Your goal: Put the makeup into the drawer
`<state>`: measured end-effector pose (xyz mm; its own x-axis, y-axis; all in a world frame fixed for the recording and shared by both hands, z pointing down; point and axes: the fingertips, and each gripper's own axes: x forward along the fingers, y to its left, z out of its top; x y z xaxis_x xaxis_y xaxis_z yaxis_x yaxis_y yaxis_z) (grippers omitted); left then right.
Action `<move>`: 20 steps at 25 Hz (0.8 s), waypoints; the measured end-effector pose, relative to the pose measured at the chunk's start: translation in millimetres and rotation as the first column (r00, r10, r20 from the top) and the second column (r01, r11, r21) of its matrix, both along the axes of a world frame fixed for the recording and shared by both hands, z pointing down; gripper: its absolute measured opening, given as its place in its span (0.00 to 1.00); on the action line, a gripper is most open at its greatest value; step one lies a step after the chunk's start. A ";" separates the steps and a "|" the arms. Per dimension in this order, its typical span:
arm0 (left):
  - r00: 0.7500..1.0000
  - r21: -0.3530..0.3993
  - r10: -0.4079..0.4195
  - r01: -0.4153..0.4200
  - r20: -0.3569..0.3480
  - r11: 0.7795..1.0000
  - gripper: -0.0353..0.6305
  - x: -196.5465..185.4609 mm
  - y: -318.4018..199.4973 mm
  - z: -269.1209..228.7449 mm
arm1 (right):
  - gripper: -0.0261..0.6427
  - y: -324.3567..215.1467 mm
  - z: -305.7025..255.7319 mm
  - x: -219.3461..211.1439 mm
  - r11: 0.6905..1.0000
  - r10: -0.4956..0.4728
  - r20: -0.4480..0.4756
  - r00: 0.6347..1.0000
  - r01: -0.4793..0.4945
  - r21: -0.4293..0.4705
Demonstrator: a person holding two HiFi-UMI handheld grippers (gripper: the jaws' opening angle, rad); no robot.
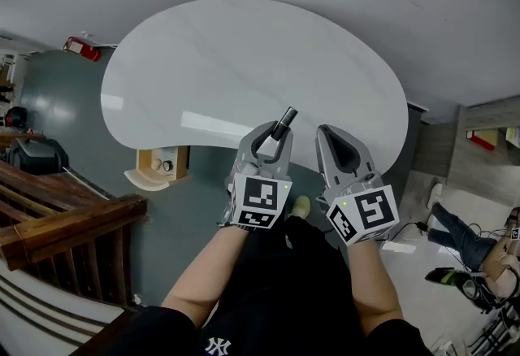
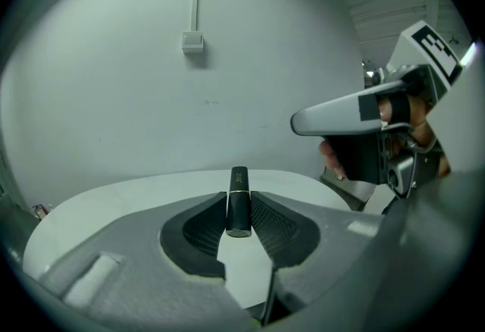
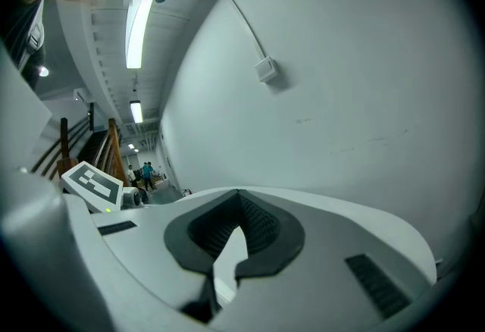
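A black lipstick tube (image 1: 284,120) with a thin gold band stands up between the pads of my left gripper (image 1: 276,133), which is shut on it. In the left gripper view the tube (image 2: 239,202) sits upright at the jaw tips of that gripper (image 2: 239,211), above the white table (image 2: 114,202). My right gripper (image 1: 327,133) hovers just to the right, shut with nothing in it; its tips (image 3: 241,200) meet. A small wooden drawer box (image 1: 162,162) shows under the table's near left edge.
The white kidney-shaped table (image 1: 244,62) stands against a grey wall with a switch box (image 2: 192,40). A wooden stair rail (image 1: 65,224) is at the left and a red extinguisher (image 1: 84,48) on the floor. A seated person's legs (image 1: 455,232) are at the right.
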<state>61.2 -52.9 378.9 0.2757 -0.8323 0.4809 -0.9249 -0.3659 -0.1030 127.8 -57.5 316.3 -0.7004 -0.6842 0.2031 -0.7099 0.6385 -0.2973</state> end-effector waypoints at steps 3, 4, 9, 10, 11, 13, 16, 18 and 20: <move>1.000 0.013 -0.023 0.023 -0.002 1.000 0.21 1.2 13.0 -6.6 | 0.06 10.7 -6.9 0.5 1.000 -0.021 0.005 1.000 0.021 0.018; 0.999 0.018 -0.031 0.032 -0.003 0.999 0.21 1.4 16.6 -9.4 | 0.06 14.4 -9.2 -0.3 0.999 -0.034 0.008 0.999 0.033 0.025; 0.997 0.039 -0.080 0.080 0.002 0.996 0.21 -4.5 41.0 -24.6 | 0.06 36.8 -19.6 -9.6 0.996 -0.087 0.017 0.996 0.086 0.037; 0.996 0.041 -0.090 0.090 0.004 0.995 0.21 -6.9 46.0 -26.5 | 0.06 40.7 -20.8 -12.3 0.995 -0.094 0.020 0.995 0.093 0.034; 0.995 0.041 -0.100 0.100 0.006 0.994 0.21 -9.5 51.0 -28.0 | 0.06 44.4 -21.8 -15.4 0.994 -0.104 0.023 0.994 0.103 0.034; 0.993 0.041 -0.120 0.119 0.008 0.992 0.21 -15.0 59.7 -30.7 | 0.06 50.9 -23.9 -22.3 0.991 -0.129 0.031 0.991 0.128 0.041; 0.989 0.043 -0.146 0.146 0.009 0.988 0.21 -21.5 68.2 -35.1 | 0.06 57.7 -26.0 -29.3 0.987 -0.155 0.035 0.987 0.154 0.043; 0.987 0.042 -0.162 0.161 0.007 0.986 0.21 -26.0 73.6 -36.9 | 0.06 62.5 -25.4 -34.4 0.985 -0.168 0.038 0.985 0.167 0.037; 0.983 0.037 -0.182 0.182 0.002 0.983 0.21 -32.6 78.2 -36.0 | 0.06 66.0 -23.2 -42.0 0.982 -0.189 0.041 0.981 0.187 0.033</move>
<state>28.6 25.4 342.9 0.1158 -0.8852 0.4506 -0.9751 -0.1876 -0.1179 85.8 8.4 293.2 -0.8249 -0.5446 0.1518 -0.5632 0.7679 -0.3052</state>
